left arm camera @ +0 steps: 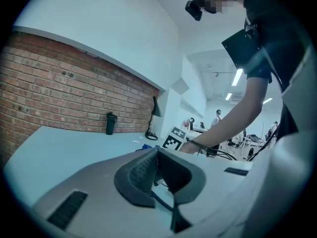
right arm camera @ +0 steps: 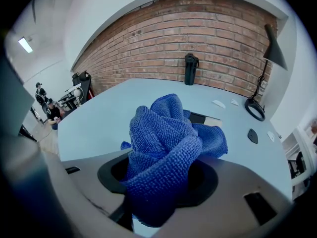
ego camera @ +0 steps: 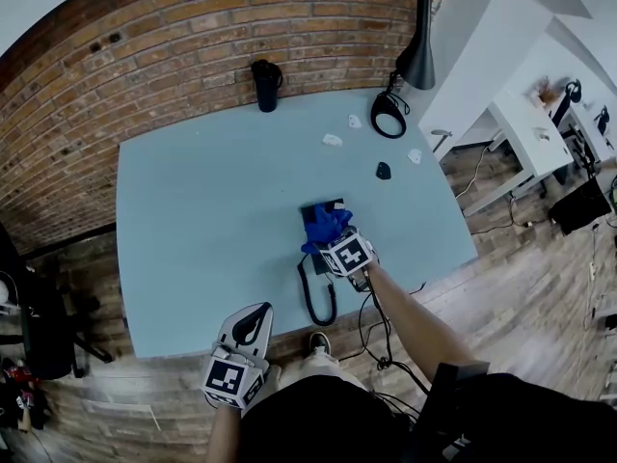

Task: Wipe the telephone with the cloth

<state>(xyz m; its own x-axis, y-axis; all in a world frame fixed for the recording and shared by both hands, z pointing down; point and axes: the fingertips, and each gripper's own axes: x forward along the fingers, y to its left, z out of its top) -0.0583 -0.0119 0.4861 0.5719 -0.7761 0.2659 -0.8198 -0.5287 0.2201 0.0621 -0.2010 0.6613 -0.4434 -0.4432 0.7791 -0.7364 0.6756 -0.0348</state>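
A black telephone (ego camera: 318, 212) lies on the light blue table (ego camera: 193, 220), its coiled cord (ego camera: 318, 297) looping toward the front edge. A blue cloth (ego camera: 326, 226) is bunched on the phone, and my right gripper (ego camera: 337, 244) is shut on it. In the right gripper view the cloth (right arm camera: 166, 148) fills the jaws of that gripper (right arm camera: 158, 182), hiding all but a dark edge of the phone (right arm camera: 199, 117). My left gripper (ego camera: 253, 324) hangs at the table's front edge, shut on nothing. Its pads (left arm camera: 141, 175) meet in the left gripper view.
A black bottle (ego camera: 266, 84) stands at the back by the brick wall. A black lamp (ego camera: 416, 56) with a ring base (ego camera: 388, 116) is at the back right. A small black object (ego camera: 384, 171) and white scraps (ego camera: 332, 140) lie beyond the phone. White desks (ego camera: 525, 128) stand to the right.
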